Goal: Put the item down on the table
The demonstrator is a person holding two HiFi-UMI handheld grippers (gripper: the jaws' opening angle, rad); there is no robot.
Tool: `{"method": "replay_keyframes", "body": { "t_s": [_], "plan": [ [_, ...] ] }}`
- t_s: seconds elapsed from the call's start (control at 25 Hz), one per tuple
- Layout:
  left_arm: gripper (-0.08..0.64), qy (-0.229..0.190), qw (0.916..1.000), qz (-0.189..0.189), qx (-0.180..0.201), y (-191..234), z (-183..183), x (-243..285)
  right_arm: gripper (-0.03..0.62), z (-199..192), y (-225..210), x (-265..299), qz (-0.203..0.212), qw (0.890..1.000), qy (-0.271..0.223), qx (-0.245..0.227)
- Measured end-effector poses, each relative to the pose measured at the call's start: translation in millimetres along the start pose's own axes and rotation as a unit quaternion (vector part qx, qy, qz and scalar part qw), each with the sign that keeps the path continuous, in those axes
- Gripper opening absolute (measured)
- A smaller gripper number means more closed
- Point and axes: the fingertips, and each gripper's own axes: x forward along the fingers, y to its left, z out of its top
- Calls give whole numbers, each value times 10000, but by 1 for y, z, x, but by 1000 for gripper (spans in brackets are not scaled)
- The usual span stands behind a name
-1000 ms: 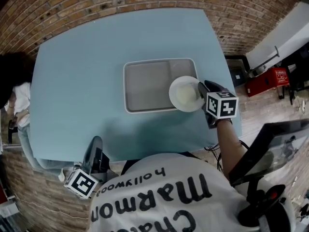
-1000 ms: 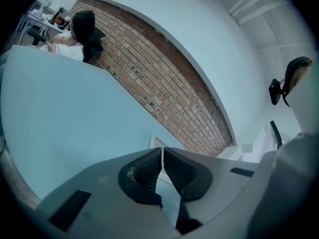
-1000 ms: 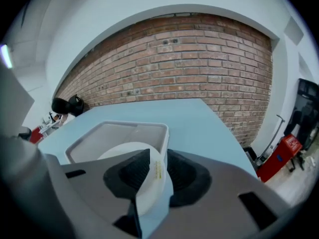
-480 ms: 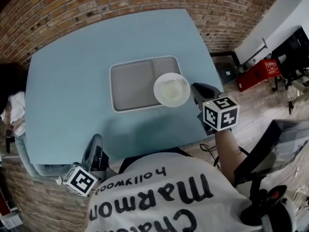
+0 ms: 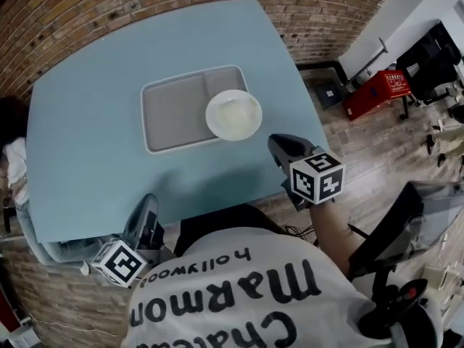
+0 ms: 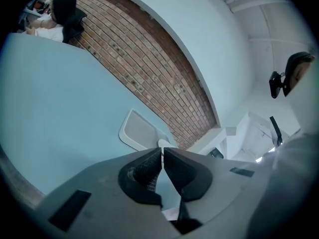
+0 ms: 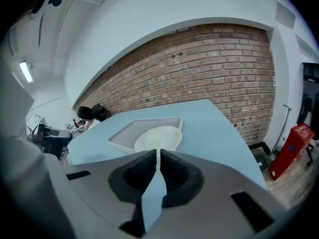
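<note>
A white bowl (image 5: 233, 114) rests on the right end of a grey tray (image 5: 174, 111), on the light blue table (image 5: 94, 143). My right gripper (image 5: 279, 151) hovers over the table's near right edge, a short way from the bowl, shut with nothing in it. In the right gripper view its jaws (image 7: 158, 155) meet, with the bowl (image 7: 158, 137) and tray (image 7: 132, 128) just beyond them. My left gripper (image 5: 145, 210) hangs at the table's near left edge, shut and empty. The left gripper view shows the tray (image 6: 137, 132) far ahead of the closed tips (image 6: 162, 152).
A brick wall (image 5: 181, 6) runs behind the table. A seated person (image 5: 11, 147) is at the table's left end. On the wooden floor to the right stand a red box (image 5: 377, 93) and dark equipment (image 5: 435, 49). A black chair (image 5: 395, 296) is close behind me.
My right gripper has drawn back from the bowl's rim toward the near table edge. The bowl stays on the tray. The left gripper has kept its place.
</note>
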Motion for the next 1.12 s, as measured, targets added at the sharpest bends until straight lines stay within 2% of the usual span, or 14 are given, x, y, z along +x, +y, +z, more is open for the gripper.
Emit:
{"method": "replay_keyframes", "body": {
  "t_s": [0.36,0.56,1.12],
  "plan": [
    [20,47,9999,-80,-46,-11,-19,-7,25,-21,-7,-25,-233,9990,245,-298],
    [20,38,10000,-72,-53,-10,-26,-13,25,-30,-9,-33,-230,9993,260,-150],
    [20,-102,9999,-39,-69,-8,-24,-22,25,-25,-11,-33,-313,9992,143,-224]
  ]
}}
